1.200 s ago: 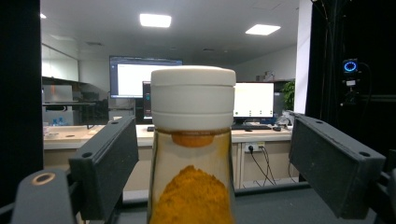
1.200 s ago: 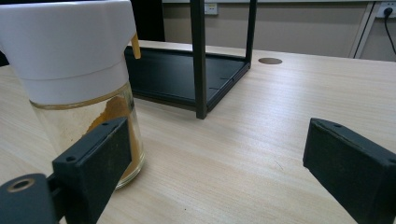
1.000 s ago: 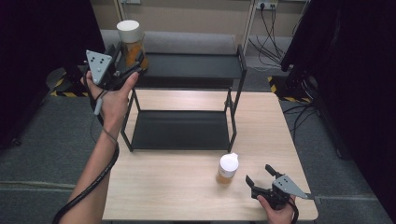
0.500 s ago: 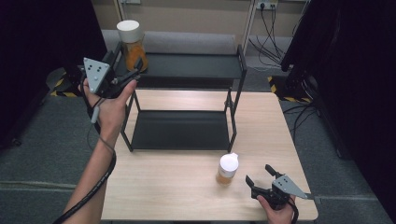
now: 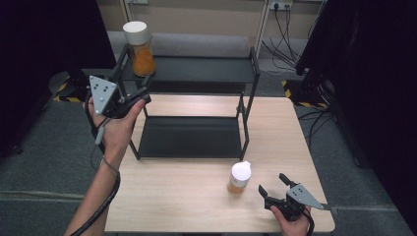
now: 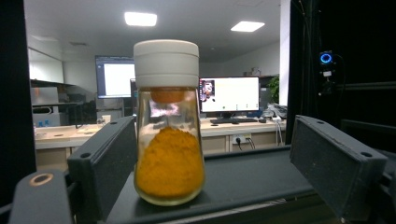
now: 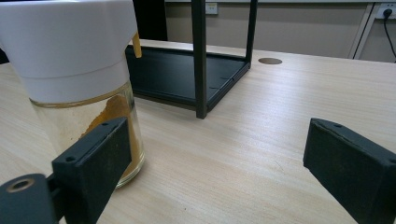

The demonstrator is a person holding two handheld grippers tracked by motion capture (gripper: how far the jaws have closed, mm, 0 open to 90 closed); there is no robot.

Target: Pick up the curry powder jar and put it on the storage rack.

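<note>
Currently you are holding your left gripper (image 5: 132, 100) up at the left end of the black two-tier shelf (image 5: 196, 69), with its jaws standing wide apart and gripping nothing. The spice jar with the white cap (image 5: 138, 48) is standing upright on the top tier, at its far left corner, clear of the gripper in the high view. In the left gripper view the same jar (image 6: 169, 123) is sitting between the two black jaws, closer to the left one, and neither jaw is touching it (the orange powder is filling roughly the lower half of the glass). The grey three-cornered plate (image 5: 103, 92) on that gripper is facing the camera above.

Your right gripper (image 5: 273, 188) is resting low at the near right of the wooden table (image 5: 172, 196), with its jaws also spread open and holding nothing. A second jar with a white cap (image 5: 239, 178) is standing upright on the table just to the left of that gripper, in front of the shelf's lower tier. In the right gripper view this second jar (image 7: 84, 88) is sitting at the left, just behind the left jaw; you cannot tell from here whether the pad is touching the glass. The right jaw is standing well apart from it over bare tabletop. The shelf's near right leg (image 7: 200, 56) is standing beyond the jar.
</note>
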